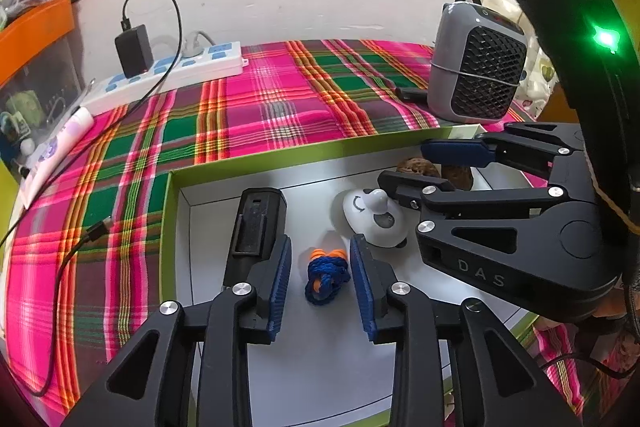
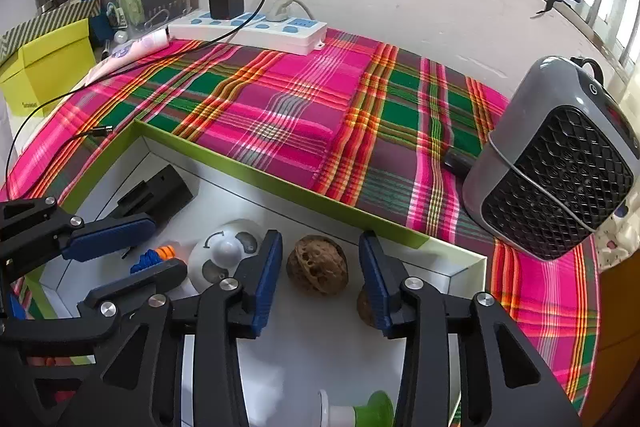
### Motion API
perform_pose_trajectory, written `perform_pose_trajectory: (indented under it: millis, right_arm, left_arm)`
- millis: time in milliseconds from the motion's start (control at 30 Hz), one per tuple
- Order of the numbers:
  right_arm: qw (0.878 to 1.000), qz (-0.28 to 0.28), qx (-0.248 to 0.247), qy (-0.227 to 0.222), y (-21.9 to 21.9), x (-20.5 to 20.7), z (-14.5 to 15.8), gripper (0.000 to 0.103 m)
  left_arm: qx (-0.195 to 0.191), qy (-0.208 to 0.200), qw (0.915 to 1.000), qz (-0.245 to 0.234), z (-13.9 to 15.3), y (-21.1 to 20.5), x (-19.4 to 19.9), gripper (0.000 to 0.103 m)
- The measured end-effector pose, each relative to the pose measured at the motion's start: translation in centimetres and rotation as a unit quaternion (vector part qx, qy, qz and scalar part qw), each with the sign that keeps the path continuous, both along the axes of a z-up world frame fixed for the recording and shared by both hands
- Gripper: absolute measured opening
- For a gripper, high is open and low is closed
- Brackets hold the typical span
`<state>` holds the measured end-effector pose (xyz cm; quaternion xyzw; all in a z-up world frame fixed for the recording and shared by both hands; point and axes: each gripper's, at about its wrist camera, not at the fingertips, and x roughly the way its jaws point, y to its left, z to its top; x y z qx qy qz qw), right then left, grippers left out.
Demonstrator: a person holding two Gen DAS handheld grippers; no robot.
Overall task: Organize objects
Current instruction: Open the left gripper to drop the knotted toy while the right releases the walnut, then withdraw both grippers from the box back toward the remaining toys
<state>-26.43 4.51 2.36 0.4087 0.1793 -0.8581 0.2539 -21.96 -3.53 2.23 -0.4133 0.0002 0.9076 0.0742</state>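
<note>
Left wrist view: the left tongs hang over the shallow white-floored cardboard box with lime-green walls, their blue ribbed pads apart. Between the pads, touching neither, lies the small bundle of blue cord with orange tips on the box floor. Beside it sit a black rectangular plastic block and a white rounded plastic gadget with a knob and an arrow mark; past that, two brown wrinkled walnuts show partly behind the right tongs. So the cord bundle looks set down in the box, with nothing gripped.

Right wrist view: the right tongs also stand apart, and one brown walnut rests on the box floor between the pads, clear of both; a second walnut sits partly hidden behind the right-hand pad. A green-and-white plastic piece lies at the near edge, partly hidden. On the pink, green and orange plaid cloth covering the counter, little seems left loose: a grey portable heater with a black grille, a small black item just beside it, and a white power strip with blue sockets carrying a black charger.

By my reckoning the sorting is nearly complete: five or six small items are in the box, and any remainder is not evident.
</note>
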Motion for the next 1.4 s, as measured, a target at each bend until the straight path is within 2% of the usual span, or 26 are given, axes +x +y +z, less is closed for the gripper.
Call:
perform_pose_trajectory:
  millis: [167, 733, 900, 1267, 1400]
  right_arm:
    - [1.000, -0.005, -0.004, 0.002, 0.3, 0.2, 0.1, 0.050]
    - [0.999, -0.021, -0.027, 0.009, 1.3, 1.7, 1.2, 0.050]
    - [0.999, -0.025, -0.039, 0.014, 2.0, 2.7, 1.6, 0.050]
    - [0.996, -0.042, -0.071, 0.020, 3.6, 5.2, 2.4, 0.050]
    - [0.995, -0.045, -0.083, 0.022, 4.2, 6.5, 2.7, 0.050]
  left_arm:
    - [0.003, 0.000, 1.0000, 0.002, 0.2, -0.1, 0.2, 0.031]
    - [0.007, 0.014, 0.9998, 0.009, 1.2, -0.1, 1.9, 0.033]
    - [-0.012, 0.026, 0.9995, 0.014, 1.6, 0.2, 3.1, 0.033]
    - [-0.006, 0.037, 0.9990, 0.026, 2.3, -0.2, 5.7, 0.034]
    - [-0.015, 0.047, 0.9983, 0.032, 2.6, -0.1, 6.9, 0.034]
